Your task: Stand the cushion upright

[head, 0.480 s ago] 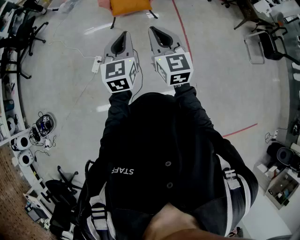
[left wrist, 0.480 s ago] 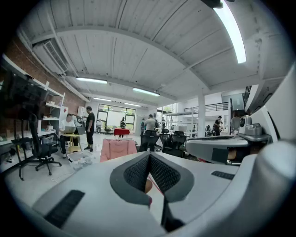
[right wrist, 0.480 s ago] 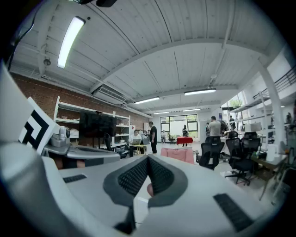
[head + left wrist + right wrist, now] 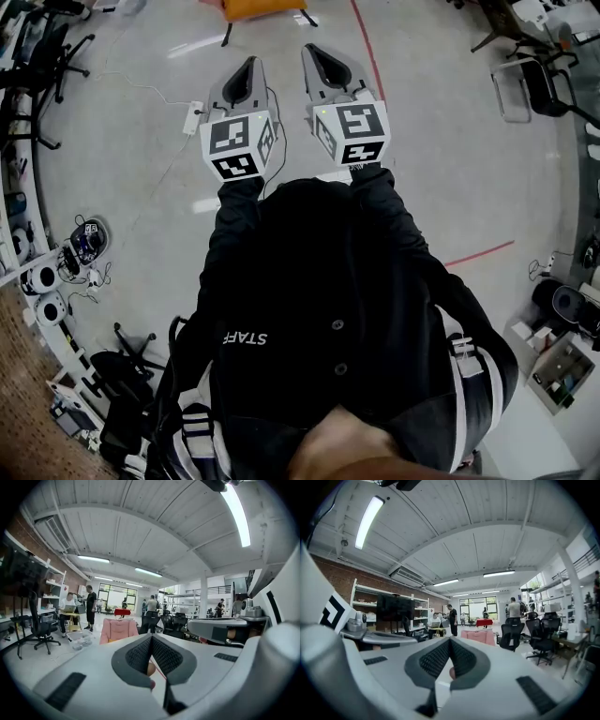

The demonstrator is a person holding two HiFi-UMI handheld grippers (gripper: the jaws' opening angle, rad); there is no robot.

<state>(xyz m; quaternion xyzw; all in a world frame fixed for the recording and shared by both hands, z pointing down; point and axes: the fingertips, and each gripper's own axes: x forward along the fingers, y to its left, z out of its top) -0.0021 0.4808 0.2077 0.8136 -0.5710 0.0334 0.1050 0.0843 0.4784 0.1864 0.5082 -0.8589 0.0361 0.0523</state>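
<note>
The left white plastic hand-held gripper (image 4: 249, 64) and the right one (image 4: 313, 51) both have their jaws pressed together, holding nothing. The flat orange fabric cushion (image 4: 262, 7) lies at twelve o'clock, well beyond them, on a black-legged chair (image 4: 226, 37).

Person wears a black long-sleeved jacket (image 4: 319, 272) with white lettering (image 4: 246, 340), dark round buttons (image 4: 337, 325) and white-striped trim (image 4: 466, 361). Left pale-grey gripper (image 4: 247, 67) and right pale-grey gripper (image 4: 316, 54): black ribbed pads, black-and-white marker cubes (image 4: 239, 145).
</note>
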